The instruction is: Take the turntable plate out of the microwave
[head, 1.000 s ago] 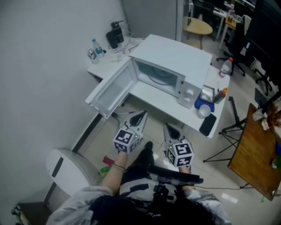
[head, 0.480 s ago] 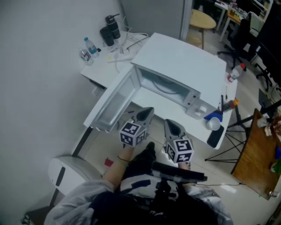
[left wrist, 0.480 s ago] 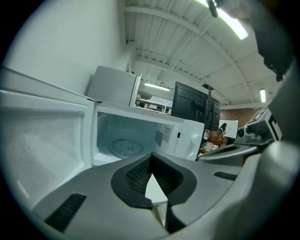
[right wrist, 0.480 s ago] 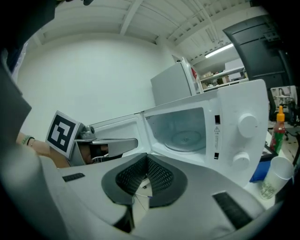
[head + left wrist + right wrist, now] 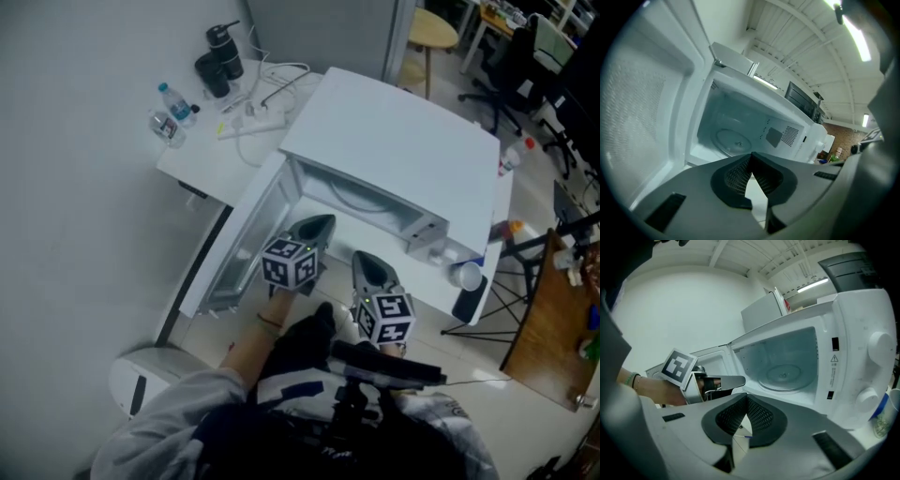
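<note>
A white microwave stands on a white table with its door swung open to the left. The clear glass turntable plate lies flat on the cavity floor; only its front edge shows in the head view. My left gripper is shut and empty, just in front of the cavity opening by the door. My right gripper is shut and empty too, a little lower and nearer me, pointing at the opening. From the right gripper view the left gripper shows at the left.
Behind the microwave lie a black flask, a water bottle and cables. A cup and a dark phone sit to the right of the control panel. A white bin stands on the floor at the lower left.
Both grippers have moved forward toward the microwave's open front, the left one further and rolled. My head has come closer, so the microwave fills more of the head view.
</note>
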`<state>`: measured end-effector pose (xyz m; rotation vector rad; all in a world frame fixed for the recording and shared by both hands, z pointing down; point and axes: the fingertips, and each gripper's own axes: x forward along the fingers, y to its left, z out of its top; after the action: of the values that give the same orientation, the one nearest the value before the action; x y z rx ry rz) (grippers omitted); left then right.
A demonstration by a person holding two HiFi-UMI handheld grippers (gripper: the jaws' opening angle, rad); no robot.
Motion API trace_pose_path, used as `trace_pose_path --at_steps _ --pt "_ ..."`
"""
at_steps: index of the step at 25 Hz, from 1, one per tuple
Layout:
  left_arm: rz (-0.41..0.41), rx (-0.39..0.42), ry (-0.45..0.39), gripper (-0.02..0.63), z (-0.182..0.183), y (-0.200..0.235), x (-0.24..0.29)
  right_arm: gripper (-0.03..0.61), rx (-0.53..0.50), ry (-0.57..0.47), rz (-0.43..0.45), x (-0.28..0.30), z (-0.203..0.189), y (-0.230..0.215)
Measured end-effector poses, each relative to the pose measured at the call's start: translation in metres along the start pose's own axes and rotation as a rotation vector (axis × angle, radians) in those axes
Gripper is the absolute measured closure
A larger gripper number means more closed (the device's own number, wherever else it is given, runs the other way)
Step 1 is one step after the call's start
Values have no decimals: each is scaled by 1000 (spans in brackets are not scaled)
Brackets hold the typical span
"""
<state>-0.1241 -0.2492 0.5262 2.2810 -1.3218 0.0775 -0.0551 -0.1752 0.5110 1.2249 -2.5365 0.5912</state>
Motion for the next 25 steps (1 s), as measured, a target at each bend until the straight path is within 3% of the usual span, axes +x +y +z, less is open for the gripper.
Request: trace_pose_path --at_steps 2,7,16,21,25 --pt "1 -51 16 612 0 12 14 572 -2 10 -11 5 -1 -3" --pt "8 -253 71 507 -15 31 41 573 3 24 -49 3 -3 -16" --pt "81 -610 6 495 -17 57 68 572 -5 48 -62 0 -5 -36" --pt "129 -683 -48 495 -10 70 76 573 1 51 -69 -6 -4 -47" --pt "161 -667 -32 513 -8 74 83 572 12 59 -76 -9 -9 -56"
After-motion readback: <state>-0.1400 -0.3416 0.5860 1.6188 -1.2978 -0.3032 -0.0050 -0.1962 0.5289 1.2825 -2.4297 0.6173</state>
